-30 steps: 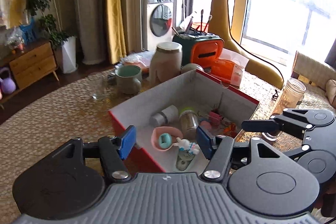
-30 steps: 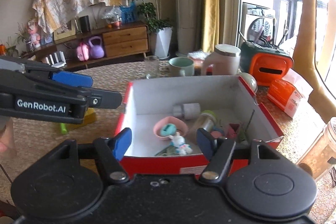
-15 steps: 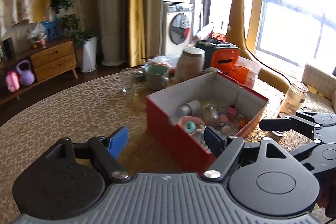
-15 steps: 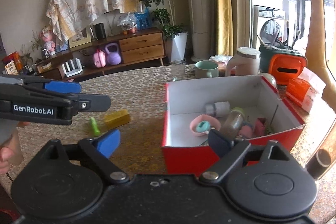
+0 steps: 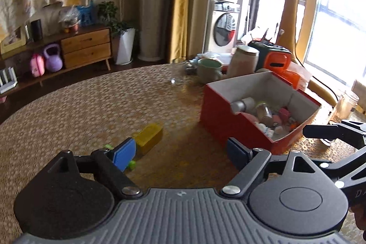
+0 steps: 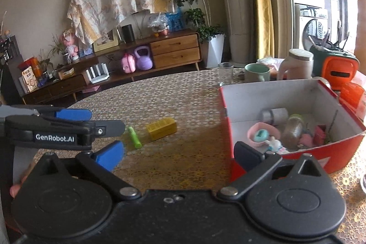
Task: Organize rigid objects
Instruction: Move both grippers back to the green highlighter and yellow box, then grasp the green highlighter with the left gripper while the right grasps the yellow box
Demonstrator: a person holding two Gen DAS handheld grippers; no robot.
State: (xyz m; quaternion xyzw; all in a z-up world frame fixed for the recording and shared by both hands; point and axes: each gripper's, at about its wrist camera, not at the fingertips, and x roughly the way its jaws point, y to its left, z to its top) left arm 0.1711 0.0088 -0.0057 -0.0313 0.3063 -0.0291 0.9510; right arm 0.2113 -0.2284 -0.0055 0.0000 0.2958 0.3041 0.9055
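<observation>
Left gripper (image 5: 180, 153) empty, jaws opening, nothing between the pads; right gripper (image 6: 179, 152) likewise empty and opening wide. Yellow block (image 5: 148, 135) lying on the table (image 5: 91, 102) just ahead of the left gripper and a little to its left, beyond the left pad; green stick (image 6: 134, 137) beside the block, nearer the gripper, half hidden behind that pad in the left view. Red box (image 6: 338, 152) ahead and to the right of both grippers, already holding a pink dish (image 6: 263, 133), a small bottle (image 6: 294, 129) and other bits. Probably next: fetch block or stick for the box. To do it well: swing left until the block sits midway between the pads; come down low and level; close across its short sides, not its length; keep clear of the stick so it does not roll. Hard to tell: box contents jumbled, several too small to name; left view blurred; right-hand box corner lost in window glare.
</observation>
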